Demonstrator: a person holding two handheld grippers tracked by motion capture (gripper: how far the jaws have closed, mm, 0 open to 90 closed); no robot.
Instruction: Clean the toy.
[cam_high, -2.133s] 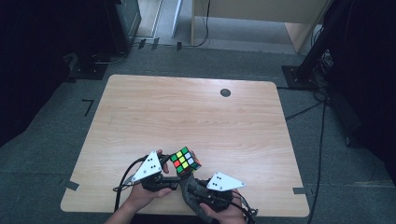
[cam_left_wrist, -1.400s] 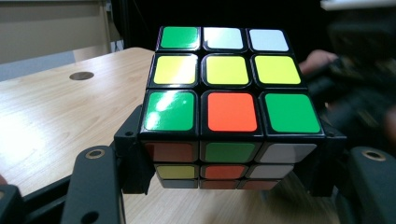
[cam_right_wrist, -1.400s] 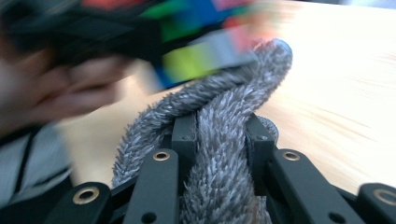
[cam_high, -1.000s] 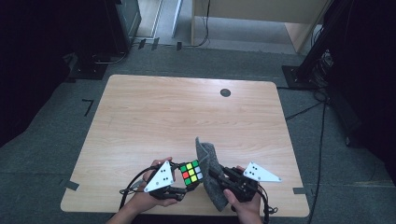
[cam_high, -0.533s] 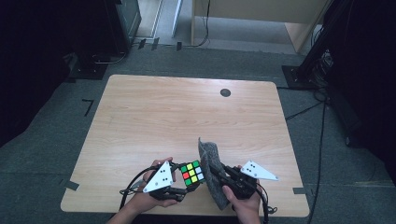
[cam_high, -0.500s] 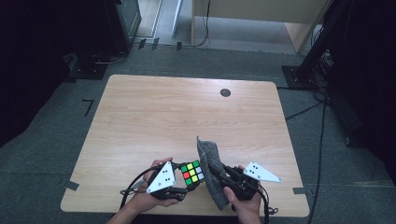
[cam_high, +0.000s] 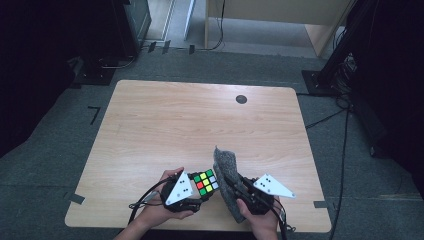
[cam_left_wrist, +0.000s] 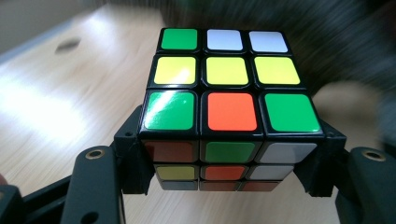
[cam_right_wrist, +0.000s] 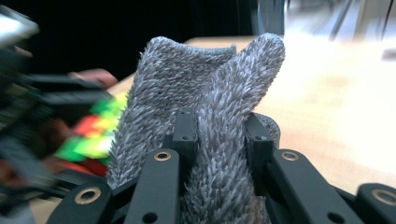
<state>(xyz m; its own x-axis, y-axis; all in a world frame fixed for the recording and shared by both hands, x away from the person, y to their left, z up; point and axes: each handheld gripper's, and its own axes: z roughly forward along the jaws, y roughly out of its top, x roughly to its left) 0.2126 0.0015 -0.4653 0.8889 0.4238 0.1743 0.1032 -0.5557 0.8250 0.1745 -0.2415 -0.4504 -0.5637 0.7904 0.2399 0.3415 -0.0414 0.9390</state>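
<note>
Near the front edge of the pale wooden table (cam_high: 150, 130), the left gripper (cam_high: 196, 187) is clamping a multicoloured puzzle cube (cam_high: 205, 181) while the right gripper (cam_high: 234, 186) is pinching a fuzzy grey cloth (cam_high: 226, 170) beside it; wiping appears underway, and next the cloth needs pressing against a cube face.

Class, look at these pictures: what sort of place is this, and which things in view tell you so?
Probably a lab or recording room, not a home: a bare wooden table on grey carpet, cables trailing across the floor, and dark stands around it.
</note>
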